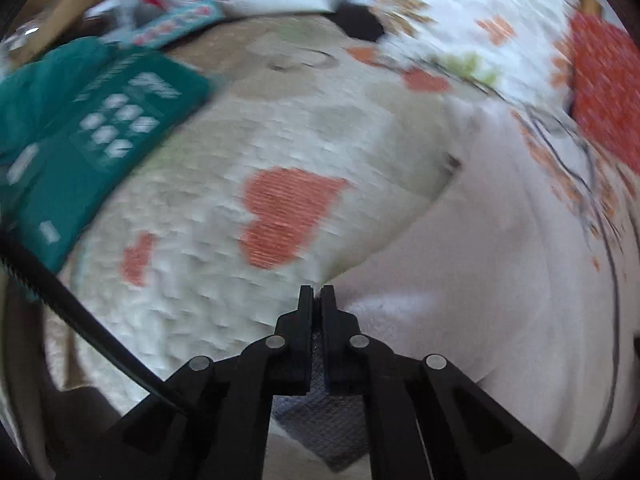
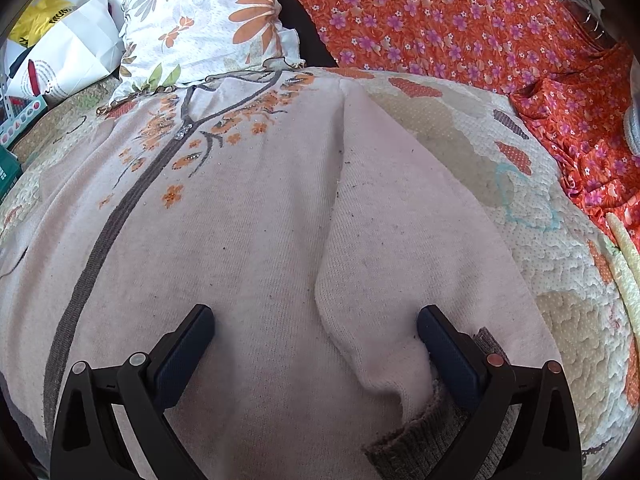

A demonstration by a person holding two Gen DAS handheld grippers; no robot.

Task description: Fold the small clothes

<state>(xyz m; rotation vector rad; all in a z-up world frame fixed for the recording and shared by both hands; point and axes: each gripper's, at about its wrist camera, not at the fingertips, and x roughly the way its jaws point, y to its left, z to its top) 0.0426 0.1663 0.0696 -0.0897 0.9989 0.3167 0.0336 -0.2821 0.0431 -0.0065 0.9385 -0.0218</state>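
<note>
Bedspread (image 2: 560,320) first, since it fills most of both views: a quilted cream thing with orange heart patches, and it's carrying the whole job. Spread across it is the pale pink sweater (image 2: 248,240), front up, with a grey placket running down the middle and an orange flower-and-branch print near the neck. It's lying mostly flat, so the folding looks barely started. The one sleeve (image 2: 400,248) in view lies at a slant down the body's side, its grey ribbed cuff (image 2: 424,432) down near the camera, and nothing is doubled over yet as far as the pictures show. Sides, sleeves and the final fold all look left to do. Around the edges there's an orange floral cloth (image 2: 460,20), a leaf-print pillow (image 2: 208,20) and a teal garment (image 1: 80,132) off to one side, not involved. The right tool (image 2: 316,320) sits wide open over the sweater with the sleeve between its fingers, gripping nothing. The left tool (image 1: 317,292) is closed at the sweater's edge; its view is blurry, but there seems to be a bit of fabric pinched in the jaws.
</note>
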